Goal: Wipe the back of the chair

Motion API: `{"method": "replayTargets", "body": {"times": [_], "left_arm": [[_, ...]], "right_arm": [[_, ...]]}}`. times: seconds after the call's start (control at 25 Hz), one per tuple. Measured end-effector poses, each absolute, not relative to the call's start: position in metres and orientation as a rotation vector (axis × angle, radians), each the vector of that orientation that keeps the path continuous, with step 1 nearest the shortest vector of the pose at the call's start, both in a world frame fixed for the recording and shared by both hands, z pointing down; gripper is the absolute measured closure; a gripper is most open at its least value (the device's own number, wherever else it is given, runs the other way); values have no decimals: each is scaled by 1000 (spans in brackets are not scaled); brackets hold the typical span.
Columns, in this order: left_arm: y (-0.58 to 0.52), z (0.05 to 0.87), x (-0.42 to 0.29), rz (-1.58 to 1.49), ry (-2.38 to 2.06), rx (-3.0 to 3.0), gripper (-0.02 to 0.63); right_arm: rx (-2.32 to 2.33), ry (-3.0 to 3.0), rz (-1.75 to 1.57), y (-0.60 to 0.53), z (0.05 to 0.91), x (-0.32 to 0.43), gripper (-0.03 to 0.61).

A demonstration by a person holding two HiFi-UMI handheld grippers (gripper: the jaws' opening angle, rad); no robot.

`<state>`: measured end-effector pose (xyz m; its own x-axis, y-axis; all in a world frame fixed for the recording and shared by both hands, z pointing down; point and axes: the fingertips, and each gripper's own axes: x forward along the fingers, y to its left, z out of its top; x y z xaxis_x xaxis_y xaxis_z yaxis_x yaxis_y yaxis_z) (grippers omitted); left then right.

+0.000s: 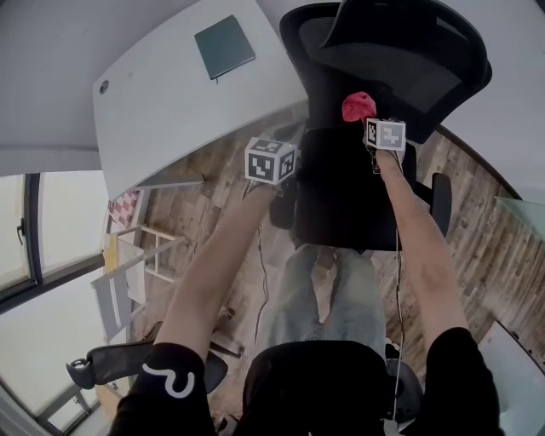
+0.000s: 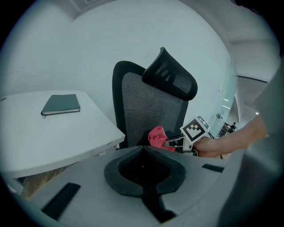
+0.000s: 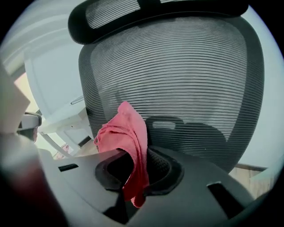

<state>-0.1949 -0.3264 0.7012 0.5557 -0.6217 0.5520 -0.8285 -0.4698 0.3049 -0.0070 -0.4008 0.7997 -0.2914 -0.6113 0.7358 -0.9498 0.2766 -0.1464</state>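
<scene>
Right tongs [image 3: 138, 173], clamped on a pink cloth [image 3: 126, 133]: the cloth's long axis runs vertical, bunched end up, tail hanging below the pads, just before the lower mesh of the chair back [image 3: 177, 84]. Chair back upright, headrest [image 3: 155, 13] on top. Left tongs [image 2: 144, 170] closed together, empty. Grey notebook [image 2: 61, 104] flat on white tabletop [image 2: 53, 137].

Your chair [image 3: 177, 75] is a black office chair standing upright, with a ribbed mesh back, a curved mesh headrest on top and a solid dark piece low on the back. Your cloth [image 3: 126, 133] is pink-red and crumpled. It is pinched in your right gripper [image 3: 136, 170], its bunched top rising before the lower mesh and a tail hanging below.
</scene>
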Motion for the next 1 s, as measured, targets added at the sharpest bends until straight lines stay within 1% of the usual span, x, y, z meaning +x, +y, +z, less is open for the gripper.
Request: {"method": "replayTargets", "body": {"times": [0.72, 1.0], "left_arm": [[-332, 684, -66, 532, -1193, 2268, 589], [-329, 674, -36, 476, -1227, 2217, 589]], "right_arm": [[1496, -1954, 817, -396, 797, 171, 505], [1529, -1901, 801, -381, 786, 243, 505]]}}
